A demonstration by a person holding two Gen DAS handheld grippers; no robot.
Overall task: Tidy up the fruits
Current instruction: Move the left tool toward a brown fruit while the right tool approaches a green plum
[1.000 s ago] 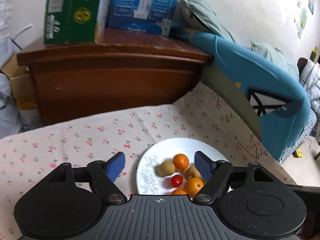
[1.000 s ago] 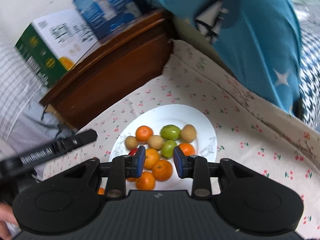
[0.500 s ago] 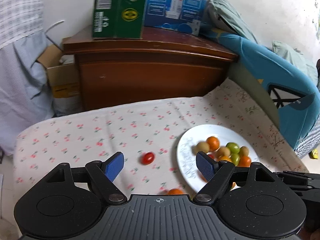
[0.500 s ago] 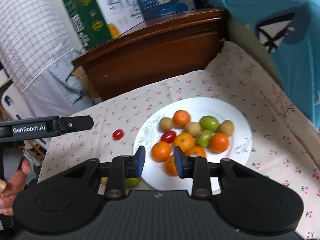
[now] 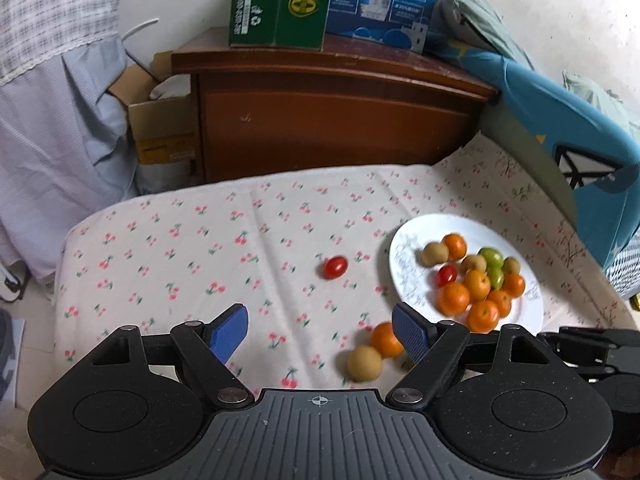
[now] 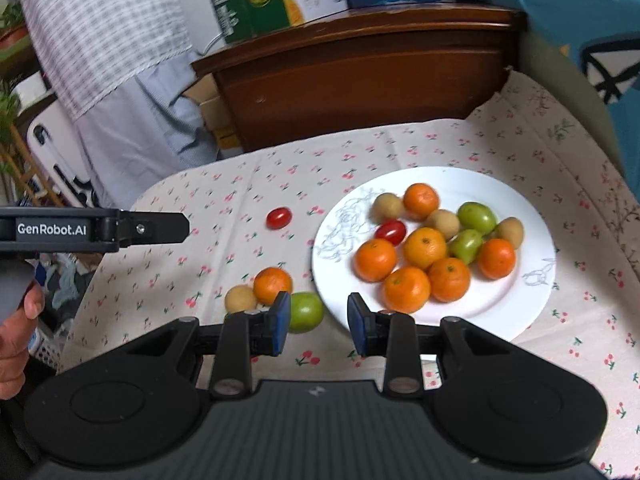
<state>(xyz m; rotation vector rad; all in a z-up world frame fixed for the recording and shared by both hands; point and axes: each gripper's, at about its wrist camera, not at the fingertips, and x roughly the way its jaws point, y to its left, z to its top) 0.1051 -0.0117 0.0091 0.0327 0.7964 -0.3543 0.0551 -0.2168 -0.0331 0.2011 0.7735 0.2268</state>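
A white plate (image 6: 532, 300) on the cherry-print cloth holds several oranges, green fruits, tan fruits and a cherry tomato; it also shows in the left wrist view (image 5: 404, 252). Loose on the cloth lie a cherry tomato (image 6: 279, 217) (image 5: 335, 267), an orange (image 6: 273, 285) (image 5: 383, 338), a tan fruit (image 6: 240, 299) (image 5: 364, 363) and a green fruit (image 6: 306, 312). My left gripper (image 5: 320, 330) is open wide and empty above the cloth, left of the plate. My right gripper (image 6: 316, 322) is partly open and empty, just right of the green fruit.
A dark wooden cabinet (image 5: 328, 112) with green and blue boxes (image 5: 280, 0) stands behind the table. A blue cushion (image 5: 560, 128) lies at the right. Cardboard boxes and hanging cloth (image 5: 52, 120) are at the left. The left gripper's arm (image 6: 92, 228) crosses the right wrist view.
Both grippers have pulled back and swung left from the plate. The loose tomato, orange, tan fruit and green fruit have come into view. Neither gripper holds anything.
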